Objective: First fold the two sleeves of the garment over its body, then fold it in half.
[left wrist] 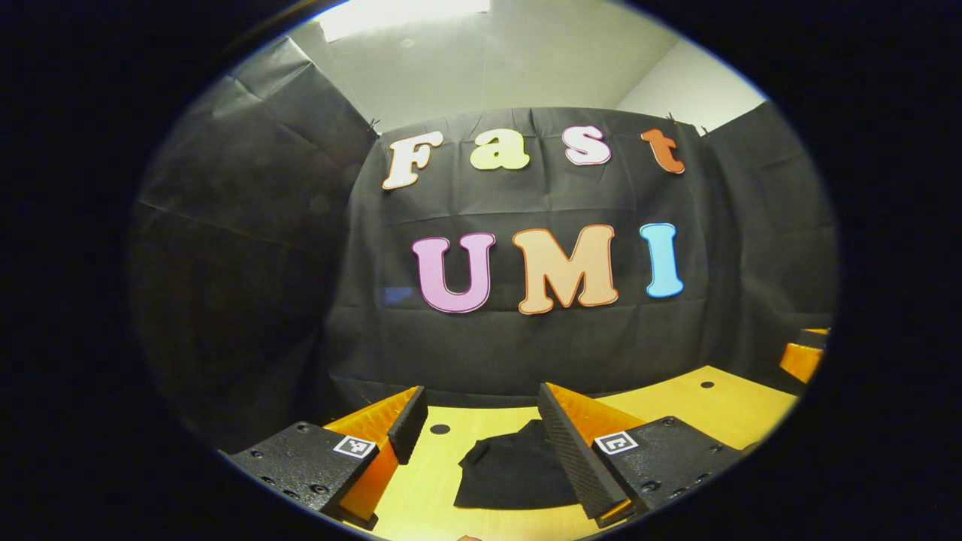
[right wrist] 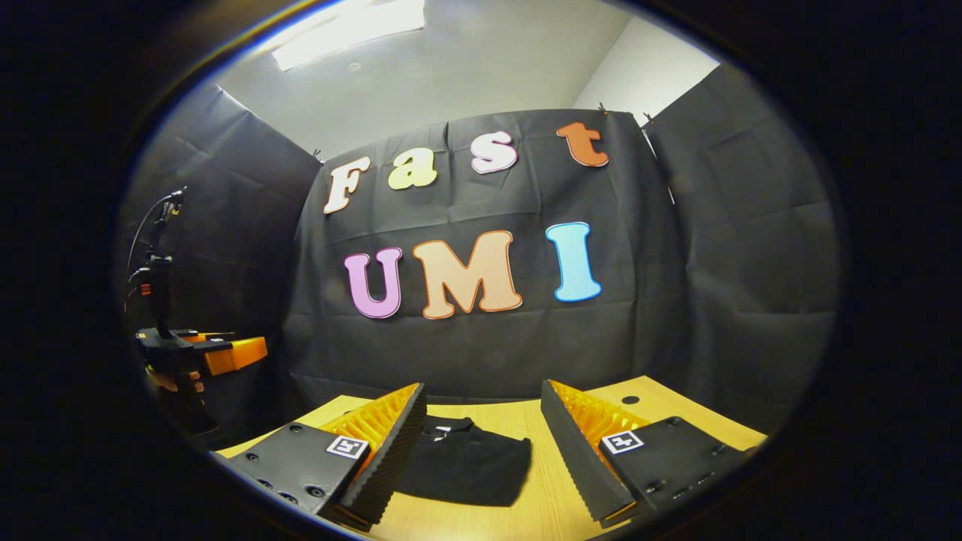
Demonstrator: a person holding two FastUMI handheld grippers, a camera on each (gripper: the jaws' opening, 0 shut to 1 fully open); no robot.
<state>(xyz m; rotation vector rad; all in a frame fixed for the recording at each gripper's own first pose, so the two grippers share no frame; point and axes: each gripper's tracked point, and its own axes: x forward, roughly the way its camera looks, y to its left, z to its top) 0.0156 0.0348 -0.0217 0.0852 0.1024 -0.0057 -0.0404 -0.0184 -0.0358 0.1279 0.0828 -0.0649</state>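
Left gripper [left wrist: 477, 428] hovering released above the table [left wrist: 676, 406], right gripper [right wrist: 481, 424] hovering released too, folded black garment [right wrist: 466, 466] lying on the table beyond both.

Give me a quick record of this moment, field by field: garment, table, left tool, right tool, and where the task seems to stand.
garment: black garment, a compact bundle lying on the table, touched by neither tool
table: wooden table with small dark holes
left tool: left tool open, raised above the garment
right tool: right tool open, raised above the garment
task stage: garment looks already folded; the exact folds cannot be made out
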